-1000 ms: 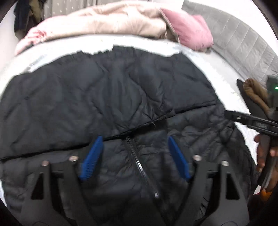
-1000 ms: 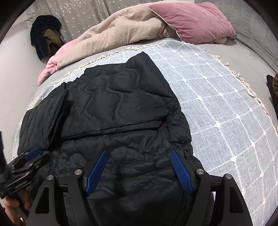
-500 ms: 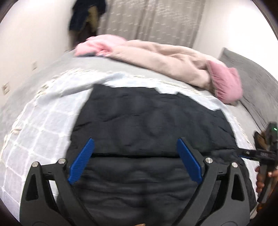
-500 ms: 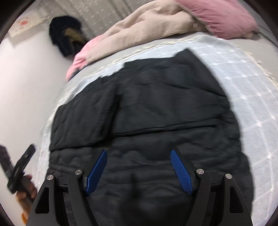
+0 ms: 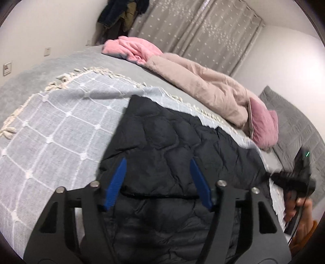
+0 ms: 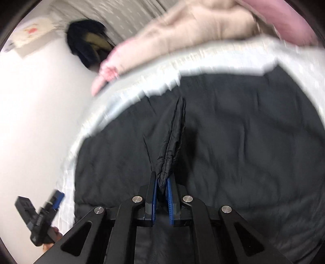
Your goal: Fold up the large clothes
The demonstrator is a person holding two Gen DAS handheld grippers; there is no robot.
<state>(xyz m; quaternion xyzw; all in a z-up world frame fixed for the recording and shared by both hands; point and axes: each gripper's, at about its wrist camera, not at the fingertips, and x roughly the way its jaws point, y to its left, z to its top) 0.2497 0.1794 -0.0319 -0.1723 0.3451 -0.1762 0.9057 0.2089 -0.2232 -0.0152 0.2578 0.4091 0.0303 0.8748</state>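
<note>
A black quilted jacket [image 5: 172, 154] lies spread on a light checked blanket [image 5: 61, 117] on the bed; it also fills the right wrist view [image 6: 243, 142]. My left gripper [image 5: 158, 182] is open and empty, hovering over the jacket's left part near its edge. My right gripper [image 6: 162, 190] is shut on a pinched fold of the jacket's fabric [image 6: 172, 138], which rises in a ridge from the jaws. The right gripper also shows at the far right of the left wrist view [image 5: 292, 180], and the left gripper at the lower left of the right wrist view [image 6: 54, 201]. The right wrist view is blurred.
A beige and pink duvet [image 5: 203, 87] and a pink pillow [image 5: 264, 126] lie along the far side of the bed. Grey curtains [image 5: 203, 30] hang behind. Dark clothes [image 5: 121, 14] hang at the wall. A grey quilted headboard [image 5: 294, 121] is at the right.
My right gripper has closed on a fold of the jacket; it was open before. My left gripper has shifted left toward the jacket's edge and stays open, a little narrower.
</note>
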